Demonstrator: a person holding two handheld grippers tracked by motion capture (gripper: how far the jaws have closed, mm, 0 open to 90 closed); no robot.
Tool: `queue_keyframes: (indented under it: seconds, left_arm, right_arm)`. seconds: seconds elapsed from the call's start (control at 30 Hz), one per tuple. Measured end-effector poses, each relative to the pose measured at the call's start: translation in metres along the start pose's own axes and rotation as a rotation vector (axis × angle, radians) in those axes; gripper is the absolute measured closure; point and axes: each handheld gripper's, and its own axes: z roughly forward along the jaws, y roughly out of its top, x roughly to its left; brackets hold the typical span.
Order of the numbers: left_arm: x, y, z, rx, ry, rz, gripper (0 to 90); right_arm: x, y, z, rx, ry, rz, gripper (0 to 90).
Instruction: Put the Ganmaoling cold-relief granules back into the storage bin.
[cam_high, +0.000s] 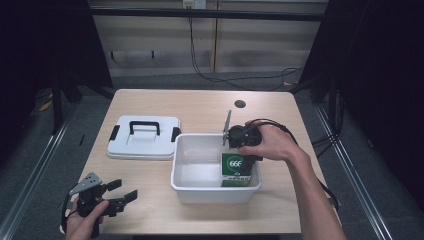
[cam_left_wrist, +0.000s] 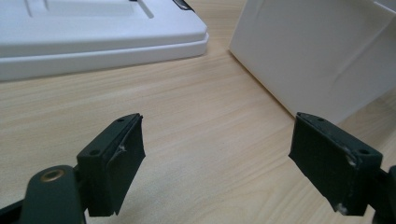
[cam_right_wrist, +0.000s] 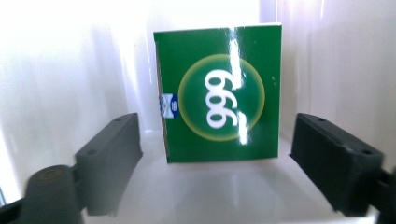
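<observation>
A person's right hand (cam_high: 272, 142) holds the right gripper (cam_high: 243, 150) over a white plastic bin (cam_high: 187, 180) at the centre of the high view, its nose pointed down into the bin's right-hand end. A green box (cam_high: 236, 169) marked with white numerals in a pale ring stands in the bin's lower right corner, against the near and right walls. In the right gripper view the green box (cam_right_wrist: 219, 93) fills the upper middle of the frame, resting on the white bin floor (cam_right_wrist: 201, 196), while the two black jaws stand wide apart at lower left and lower right, released and clear of the box on both sides.

At the lower left of the high view, the left gripper (cam_high: 122, 192) rests low over the wooden table (cam_high: 280, 205) in the person's left hand (cam_high: 82, 220), pointing right towards the bin. Its jaws are spread and hold nothing; the left gripper view shows bare tabletop (cam_left_wrist: 205, 140) between them, the bin's outer wall (cam_left_wrist: 317, 56) at upper right.

The bin's white lid (cam_high: 142, 145), with a black handle and black clips, lies flat on the table just left of the bin; its edge (cam_left_wrist: 102, 51) crosses the upper left of the left gripper view.
</observation>
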Motion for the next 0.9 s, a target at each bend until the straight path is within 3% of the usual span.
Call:
queue_keyframes:
  seconds: [0.13, 0.3, 0.43, 0.63, 0.9]
  left_arm:
    - [0.000, 0.000, 0.000, 0.000, 0.002, -0.001, 17.2]
    - [0.000, 0.000, 0.000, 0.000, 0.004, 0.001, 17.2]
    - [0.000, -0.001, -0.001, -0.002, 0.003, -0.005, 17.2]
    - [0.000, 0.000, 0.000, 0.005, 0.002, 0.004, 17.2]
    - [0.000, 0.000, 0.001, 0.002, 0.004, -0.003, 17.2]
  right_arm:
    - [0.000, -0.006, -0.005, -0.043, -0.018, 0.015, 15.2]
    - [0.001, -0.012, -0.010, -0.146, -0.020, 0.022, 15.3]
    - [0.002, -0.020, -0.014, -0.247, -0.025, 0.057, 14.9]
    - [0.005, -0.035, -0.012, -0.314, -0.033, 0.119, 15.3]
    - [0.007, -0.054, -0.009, -0.448, -0.059, 0.167, 15.3]
